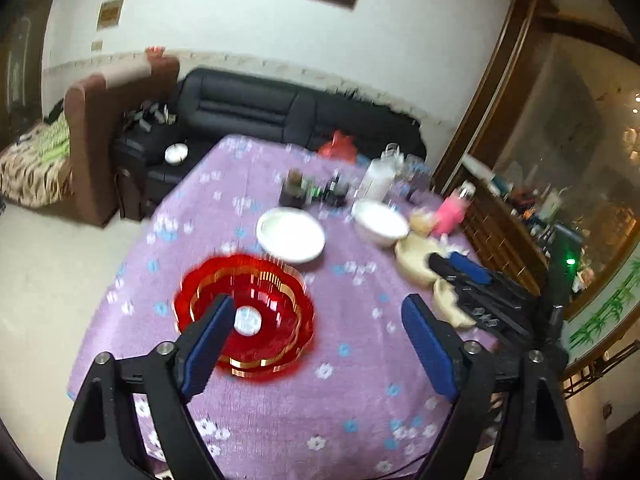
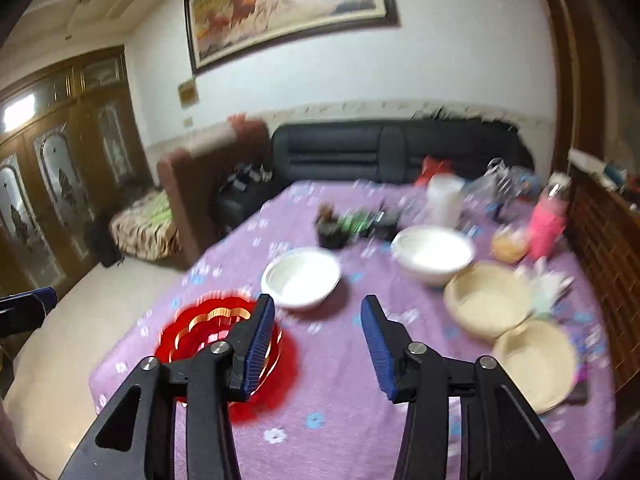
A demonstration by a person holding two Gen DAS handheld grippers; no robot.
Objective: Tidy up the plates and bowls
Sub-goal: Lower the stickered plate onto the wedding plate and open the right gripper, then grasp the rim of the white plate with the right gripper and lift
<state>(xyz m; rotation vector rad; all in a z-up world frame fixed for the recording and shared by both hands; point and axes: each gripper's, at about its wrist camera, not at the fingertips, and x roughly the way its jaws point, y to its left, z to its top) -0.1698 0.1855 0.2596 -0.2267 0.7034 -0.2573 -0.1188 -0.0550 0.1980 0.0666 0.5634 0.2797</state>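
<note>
1. Table (image 1: 280, 408) w/ purple flowered cloth, both views motion-blurred.
2. Red plate (image 1: 244, 316) w/ scalloped gold-trimmed rim, flat on cloth toward near-left part of table; clear centre disc visible in left wrist view.
3. White plate (image 1: 290, 234) just beyond red plate, toward table middle, apart from it.
4. White bowl (image 1: 380, 222) right of white plate, upright, small gap between them.
5. Two cream bowls nearer right edge: first cream bowl (image 2: 488, 300) just right of and nearer than white bowl; second cream bowl (image 2: 536, 364) nearer still, rims touching or nearly so, can't tell which.
6. Left gripper (image 1: 320, 316) above near part of table, jaws wide apart, nothing between pads; left finger overlaps red plate in view but contact not shown.
7. Right gripper (image 2: 318, 316) also above table, jaws parted, nothing gripped; its left finger overlaps red plate's right rim in view only. Seen from left wrist view as dark arm w/ blue pad over cream bowls.
8. Far end clutter: pink bottle (image 2: 546, 224) near far-right edge, white container (image 2: 444, 200), dark jars (image 2: 332, 228), clear plastic items, red bag (image 2: 434, 168) at far edge.
9. Black sofa (image 2: 380, 152) beyond far edge; framed picture (image 2: 288, 4) on wall above.
</note>
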